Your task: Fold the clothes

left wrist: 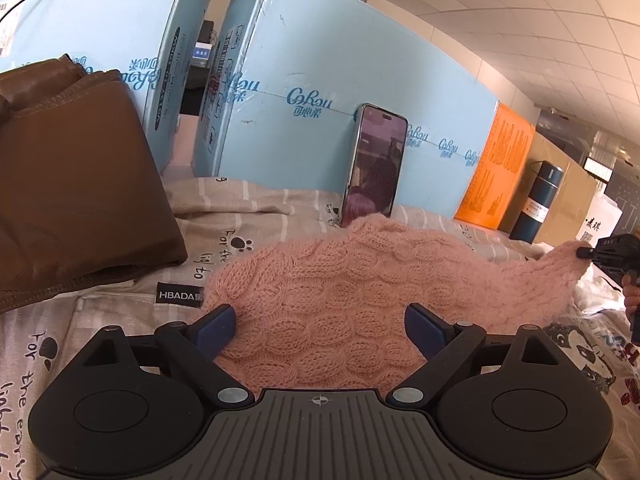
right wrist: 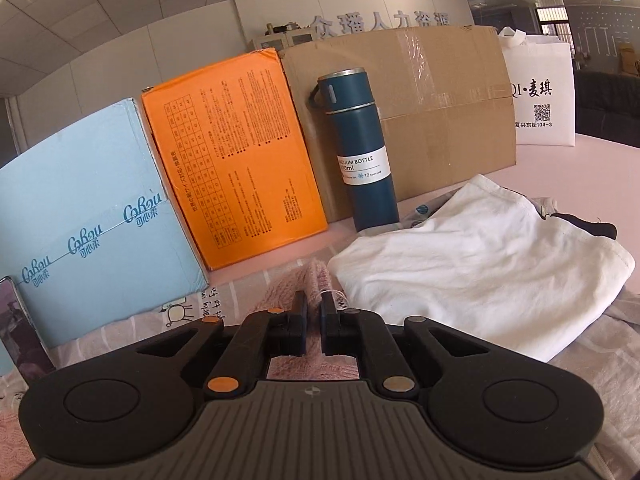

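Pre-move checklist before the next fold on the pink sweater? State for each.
1. Right gripper shut on the pink cable-knit sweater: ok.
2. Left gripper holding fabric: not ok, jaws open astride the knit.
3. Upright black smartphone clear of the sweater: not ok, the knit reaches its base.
4. Dark blue vacuum bottle upright: ok.
5. Folded white garment clear of the right gripper: ok.

Looks like an office w/ a makeshift folding table: grid ceiling tiles point(right wrist: 80, 20) running overhead, big wall lettering point(right wrist: 380, 22) showing behind the cardboard box point(right wrist: 440, 100), glass partitions point(right wrist: 580, 20) standing to the right of that box, light-blue cartons point(left wrist: 320, 60) leaning left of it.
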Available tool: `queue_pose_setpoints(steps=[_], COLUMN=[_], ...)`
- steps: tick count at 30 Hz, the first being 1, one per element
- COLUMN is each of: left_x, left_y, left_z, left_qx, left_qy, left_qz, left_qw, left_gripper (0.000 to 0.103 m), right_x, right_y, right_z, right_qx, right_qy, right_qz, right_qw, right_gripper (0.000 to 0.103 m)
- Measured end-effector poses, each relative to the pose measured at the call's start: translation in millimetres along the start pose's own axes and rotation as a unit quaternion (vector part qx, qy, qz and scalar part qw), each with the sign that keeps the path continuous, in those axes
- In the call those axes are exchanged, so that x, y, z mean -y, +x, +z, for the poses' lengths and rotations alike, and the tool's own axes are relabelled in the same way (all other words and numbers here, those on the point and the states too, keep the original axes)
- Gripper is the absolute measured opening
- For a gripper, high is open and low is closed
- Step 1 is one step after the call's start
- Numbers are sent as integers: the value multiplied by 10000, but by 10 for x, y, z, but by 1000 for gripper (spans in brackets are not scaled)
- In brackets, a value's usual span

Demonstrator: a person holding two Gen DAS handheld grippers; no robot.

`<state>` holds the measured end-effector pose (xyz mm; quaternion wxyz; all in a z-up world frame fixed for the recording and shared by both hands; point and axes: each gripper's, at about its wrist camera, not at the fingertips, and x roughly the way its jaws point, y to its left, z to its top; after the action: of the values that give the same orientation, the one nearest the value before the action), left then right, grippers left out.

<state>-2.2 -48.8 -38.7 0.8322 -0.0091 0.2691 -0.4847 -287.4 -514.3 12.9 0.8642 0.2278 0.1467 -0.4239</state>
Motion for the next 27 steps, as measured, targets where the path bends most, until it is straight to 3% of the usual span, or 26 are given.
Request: queue_pose_setpoints(steps=[4, 7, 9, 10, 11, 14, 16, 23, 27], left_x=[-3, -4, -6, -5, -4, 0, 4, 13, 9], left_y=[2, 5, 2, 2, 1, 0, -8, -27, -7], left_z=[-3, -3, -2, -2, -1, 2, 5, 6, -3], left_qx=[-2, -8, -6, -4, -1, 9, 26, 66, 15], left_qy=[6, 5, 0, 1, 3, 10, 10, 20, 19], left_qz=[4, 4, 2, 2, 2, 1, -6, -20, -13], left_qw=[10000, 10000, 10000, 10000, 10000, 10000, 10000, 10000, 10000], left_gripper=[94, 94, 94, 94, 94, 94, 94, 94, 95], right_x=[112, 172, 195, 207, 217, 227, 207, 138, 98], right_y=[323, 405, 307, 241, 171, -69, -13, 184, 296], right_z=[-174, -251, -221, -199, -177, -117, -150, -266, -332], right_qx=[-580, -723, -626, -568, -524, -598, -711, -1101, -1320], right_qy=[97, 166, 300, 384, 477, 875, 1075, 1765, 2153], right_qz=[-225, -234, -258, -264, -259, -65, 77, 574, 856], right_qw=[9980, 9970, 9973, 9973, 9972, 9943, 9916, 9764, 9638], right_gripper=[6, 9, 22, 40, 49, 65, 72, 75, 87])
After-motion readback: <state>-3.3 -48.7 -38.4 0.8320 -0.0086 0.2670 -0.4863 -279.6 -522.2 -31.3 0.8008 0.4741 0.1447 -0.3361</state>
